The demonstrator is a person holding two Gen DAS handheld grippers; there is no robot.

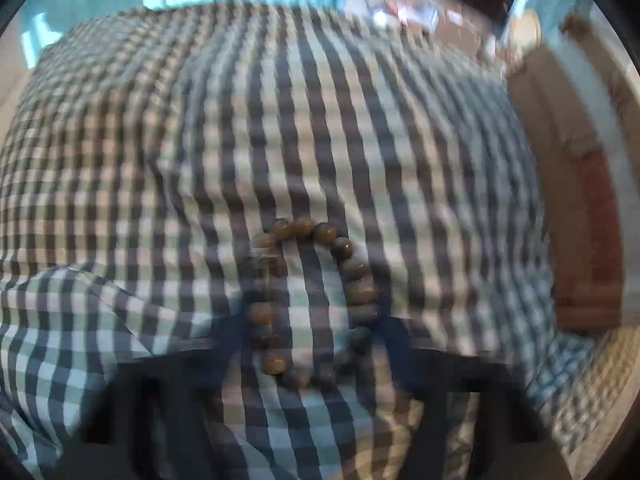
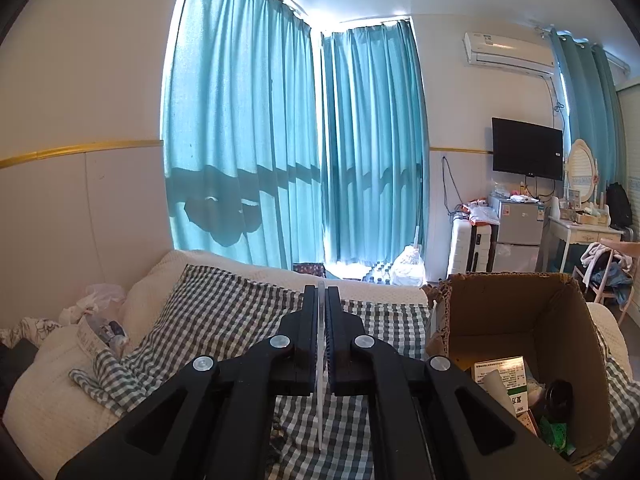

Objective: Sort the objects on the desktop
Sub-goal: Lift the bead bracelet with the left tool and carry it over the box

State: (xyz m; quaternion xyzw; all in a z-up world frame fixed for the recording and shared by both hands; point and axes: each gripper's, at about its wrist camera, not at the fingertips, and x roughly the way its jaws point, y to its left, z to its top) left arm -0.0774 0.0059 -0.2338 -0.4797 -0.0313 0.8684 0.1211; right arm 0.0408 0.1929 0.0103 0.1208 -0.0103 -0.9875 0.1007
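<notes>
Left wrist view is heavily motion-blurred. Bead bracelet lies flat on the blue-and-white checked cloth, low centre of frame: one closed loop of round brown-amber beads, glossy with small highlights, slightly oval outline, cloth showing through the middle. Bead count not readable through the blur. Left gripper comes in from the bottom edge as two dark smeared fingers, one at each lower side of the loop, with a gap between them; the bracelet's near end sits in that gap. Fingers look apart, not pressing on the beads, though contact can't be confirmed in this blur. Brown cardboard box stands at the right edge of the cloth. Right wrist view is sharp: right gripper is raised and roughly level, pointing at the teal curtains, fingers clamped together on a thin clear plastic strip, edge-on, running down between the pads and out past the tips. Same box, open-topped, sits to its right, with a white-and-green printed carton and other items inside.
</notes>
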